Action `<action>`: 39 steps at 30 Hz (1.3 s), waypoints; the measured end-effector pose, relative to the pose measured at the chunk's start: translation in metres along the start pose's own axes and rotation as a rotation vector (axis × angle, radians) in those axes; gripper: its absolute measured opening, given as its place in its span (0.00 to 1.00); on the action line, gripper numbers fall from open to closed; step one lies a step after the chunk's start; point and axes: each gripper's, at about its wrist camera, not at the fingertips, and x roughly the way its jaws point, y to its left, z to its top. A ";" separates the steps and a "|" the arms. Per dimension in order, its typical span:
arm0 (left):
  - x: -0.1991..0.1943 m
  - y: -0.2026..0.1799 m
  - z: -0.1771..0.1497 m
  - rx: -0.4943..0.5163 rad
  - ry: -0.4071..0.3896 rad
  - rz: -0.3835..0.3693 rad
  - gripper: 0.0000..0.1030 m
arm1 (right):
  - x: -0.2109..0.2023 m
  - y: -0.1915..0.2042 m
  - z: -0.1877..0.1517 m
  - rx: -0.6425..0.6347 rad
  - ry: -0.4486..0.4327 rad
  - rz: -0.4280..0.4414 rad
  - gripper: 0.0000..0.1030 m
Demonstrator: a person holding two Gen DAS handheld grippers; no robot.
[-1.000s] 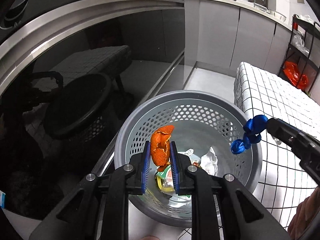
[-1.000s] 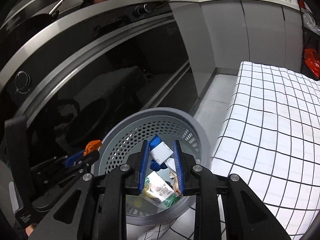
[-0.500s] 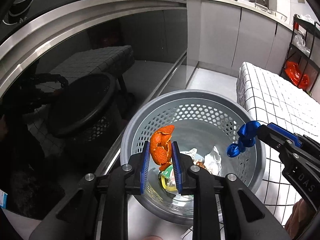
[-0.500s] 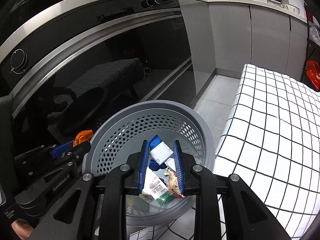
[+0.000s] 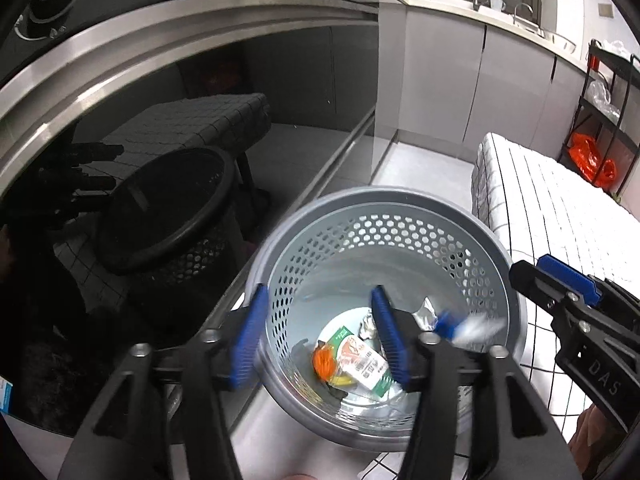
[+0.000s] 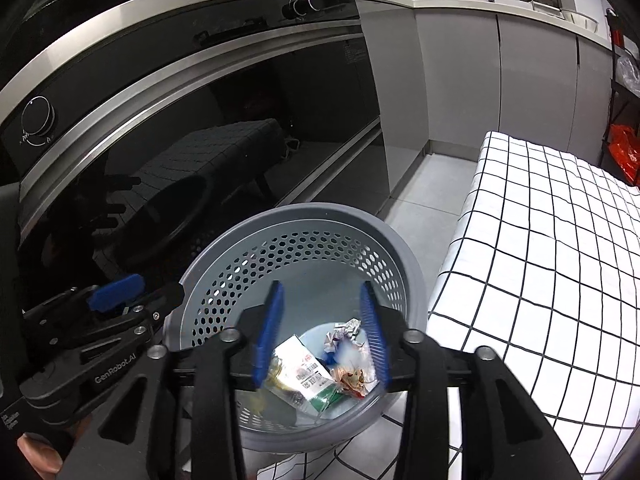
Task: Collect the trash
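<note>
A grey perforated bin (image 5: pixel 472 240) stands on the floor below both grippers; it also shows in the right wrist view (image 6: pixel 404 252). My left gripper (image 5: pixel 320 336) is open and empty over it. An orange peel (image 5: pixel 324 362) lies in the bin by a green and white carton (image 5: pixel 362 364) and crumpled foil (image 5: pixel 424 312). A blurred blue and white wrapper (image 5: pixel 464 324) is in mid-air inside the bin. My right gripper (image 6: pixel 322 332) is open and empty above the carton (image 6: pixel 308 376) and wrappers (image 6: pixel 352 376).
A black glass oven front (image 6: pixel 200 128) with a steel band rises to the left of the bin. A table with a checked white cloth (image 6: pixel 560 248) stands to the right. Grey cabinets (image 5: pixel 460 80) are behind, and a rack with an orange bag (image 5: pixel 592 160) is far right.
Both grippers have opened. The orange peel has dropped from the left one into the bin, and the blue and white wrapper has left the right one and is falling.
</note>
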 end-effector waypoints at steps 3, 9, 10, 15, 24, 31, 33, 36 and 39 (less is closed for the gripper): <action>-0.001 0.001 0.001 -0.006 -0.004 -0.003 0.53 | -0.001 0.000 -0.001 0.000 -0.004 -0.002 0.39; -0.003 0.002 0.002 -0.010 -0.014 -0.007 0.56 | -0.003 -0.001 -0.004 -0.003 0.000 -0.016 0.40; -0.004 0.002 0.002 -0.010 -0.019 -0.008 0.56 | -0.003 -0.001 -0.005 -0.002 0.000 -0.018 0.40; -0.008 0.001 0.002 -0.008 -0.031 -0.011 0.58 | -0.006 -0.004 -0.006 0.000 -0.003 -0.030 0.42; -0.014 0.000 0.001 -0.010 -0.053 -0.013 0.63 | -0.013 -0.008 -0.011 0.007 -0.015 -0.050 0.43; -0.018 -0.001 0.002 -0.011 -0.074 -0.004 0.71 | -0.017 -0.009 -0.013 0.014 -0.022 -0.053 0.45; -0.020 -0.001 0.001 -0.010 -0.084 -0.002 0.77 | -0.018 -0.008 -0.013 0.016 -0.023 -0.054 0.45; -0.022 -0.001 0.002 -0.013 -0.098 0.003 0.81 | -0.018 -0.008 -0.013 0.015 -0.022 -0.053 0.46; -0.022 0.000 0.003 -0.013 -0.105 0.015 0.86 | -0.019 -0.008 -0.014 0.013 -0.024 -0.056 0.46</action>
